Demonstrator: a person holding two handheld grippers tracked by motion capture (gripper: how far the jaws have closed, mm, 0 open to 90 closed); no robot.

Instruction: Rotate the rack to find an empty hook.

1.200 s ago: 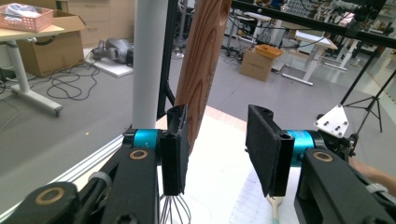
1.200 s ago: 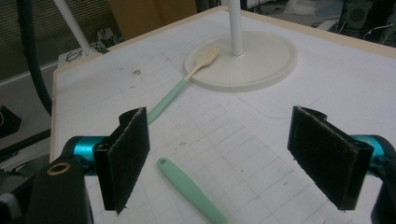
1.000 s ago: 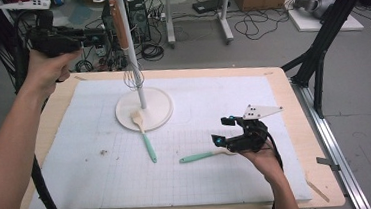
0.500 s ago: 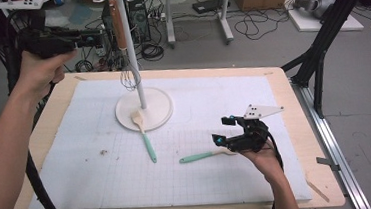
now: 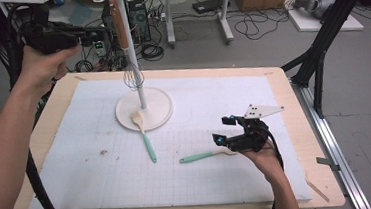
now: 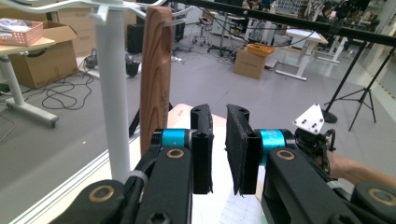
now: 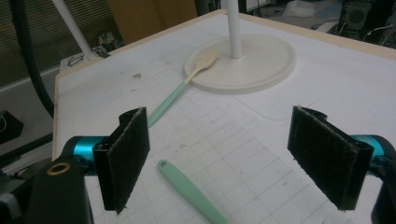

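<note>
A whisk hangs by its wooden handle (image 5: 119, 27) from a white rack (image 5: 140, 95), its wire head (image 5: 133, 77) low by the pole. My left gripper (image 5: 95, 35) is raised at the far left and points at that handle. In the left gripper view the handle (image 6: 155, 70) is left of the jaws; my left gripper (image 6: 218, 112) has just been closing to a narrow gap with nothing in it. My right gripper (image 5: 224, 129) rests wide open over a mint-handled utensil (image 5: 202, 157). The mint handle (image 7: 191, 193) lies on the mat between the open jaws of my right gripper (image 7: 233, 163), untouched.
A wooden-headed spoon with a mint handle (image 5: 145, 135) lies with its head on the rack's round base (image 5: 161, 111), also seen as the spoon (image 7: 205, 60) in the right gripper view. A white gridded mat (image 5: 77, 158) covers the wooden table. Cables and boxes lie on the floor beyond.
The left hand has shifted slightly beside the rack. The right gripper and both utensils on the mat have stayed where they were.
</note>
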